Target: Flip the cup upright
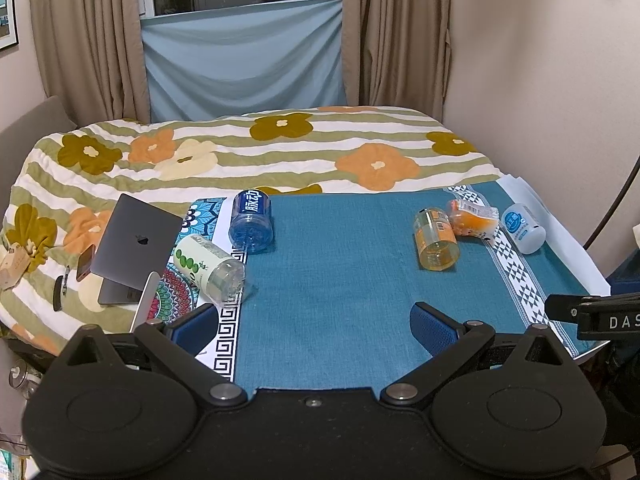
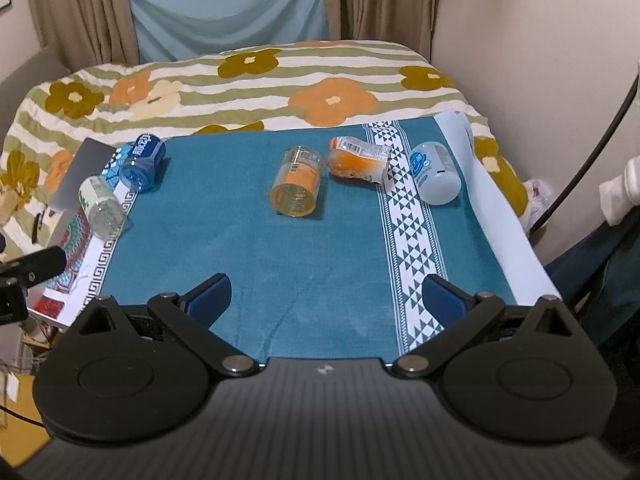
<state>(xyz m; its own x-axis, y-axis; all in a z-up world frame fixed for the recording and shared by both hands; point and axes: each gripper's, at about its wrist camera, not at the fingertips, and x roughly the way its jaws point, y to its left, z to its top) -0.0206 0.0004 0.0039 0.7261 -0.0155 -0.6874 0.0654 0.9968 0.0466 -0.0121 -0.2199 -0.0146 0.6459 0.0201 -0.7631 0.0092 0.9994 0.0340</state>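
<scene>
Five cups are lying on their sides on the teal cloth (image 2: 248, 248) covering the counter. The orange-labelled cup (image 2: 297, 186) is resting near the middle, its open mouth facing you. Just beside it to the right, the crumpled orange cup (image 2: 358, 159) is lying across the cloth's patterned white band, and the white cup with the blue label (image 2: 434, 178) is sitting further right, near the counter's edge. On the left edge, the blue cup (image 1: 251, 222) and the green-dotted cup (image 1: 208, 270) are lying near each other, the green one nearer you.

You are holding your left gripper (image 1: 314, 324) with its blue fingers (image 1: 434, 330) spread wide over bare cloth, gripping nothing. Your right gripper (image 2: 326, 300) is hovering likewise, fingers (image 2: 210, 298) spread wide and empty, well short of every cup.

A grey laptop (image 1: 138, 240) is lying on the flowered bedspread (image 1: 280, 148) left of the counter.
</scene>
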